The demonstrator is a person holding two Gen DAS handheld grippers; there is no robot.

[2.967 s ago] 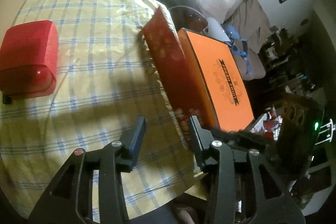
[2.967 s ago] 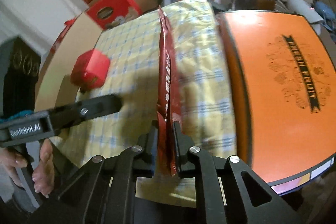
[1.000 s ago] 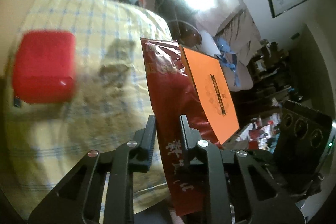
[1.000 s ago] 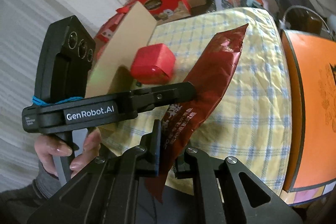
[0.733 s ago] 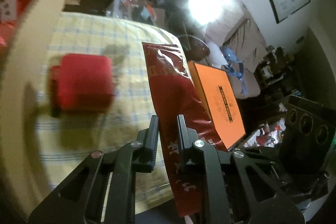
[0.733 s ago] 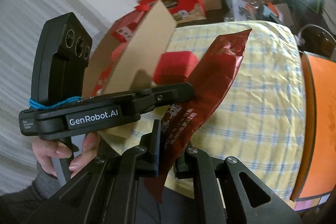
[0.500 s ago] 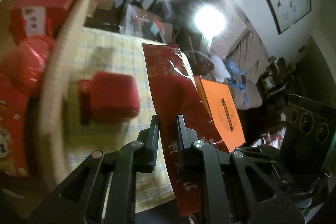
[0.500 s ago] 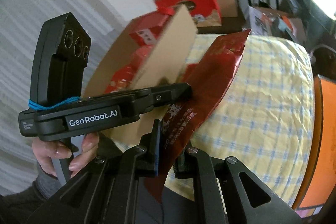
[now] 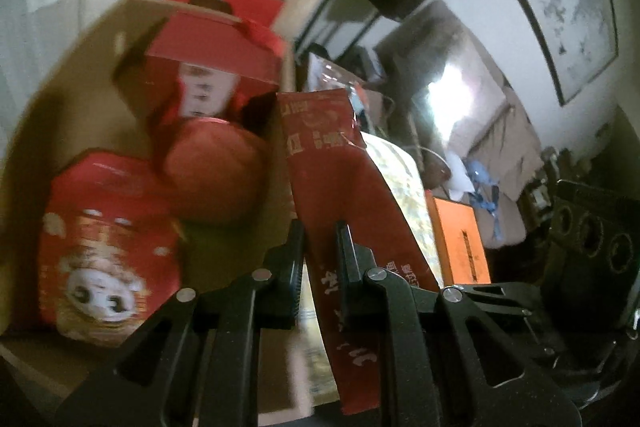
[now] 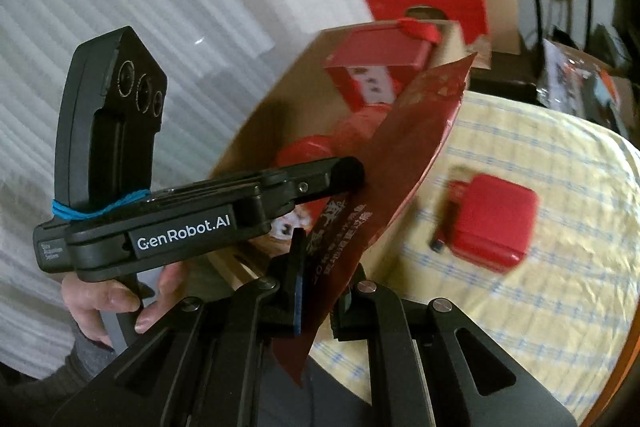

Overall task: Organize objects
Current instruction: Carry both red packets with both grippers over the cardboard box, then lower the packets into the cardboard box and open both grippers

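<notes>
A: Where is the red pouch [image 9: 344,183] right now?

B: Off the bench [image 10: 560,163], held up in the air by both claws. The left claw [image 9: 320,255] is clamped on its lower part, and its jaws have just been closing, with the pouch between them. The right claw [image 10: 320,279] is pinched tight on the bottom end, near the printed lettering.

A: How does the pouch sit?

B: It runs long and flat, slanting up and away from the claws. In the right wrist view its top corner reaches in front of the open cardboard box [image 10: 296,99]. In the left wrist view its top edge stands just beside the box's near wall.

A: What is in the box?

B: Red packages: a tall carton with a white label [image 9: 208,75], a round red tin [image 9: 216,171] below it, and a red pack with a cartoon face [image 9: 104,251] nearest the camera. All are blurred.

A: And on the bench?

B: A yellow checked cloth covers it. A small red box [image 10: 492,223] lies there, apart from the pouch. An orange box [image 9: 460,239] sits past the bench's far side in the left wrist view.

A: Anything of the person?

B: A hand [image 10: 108,299] grips the left claw's handle, seen from the right wrist camera.
</notes>
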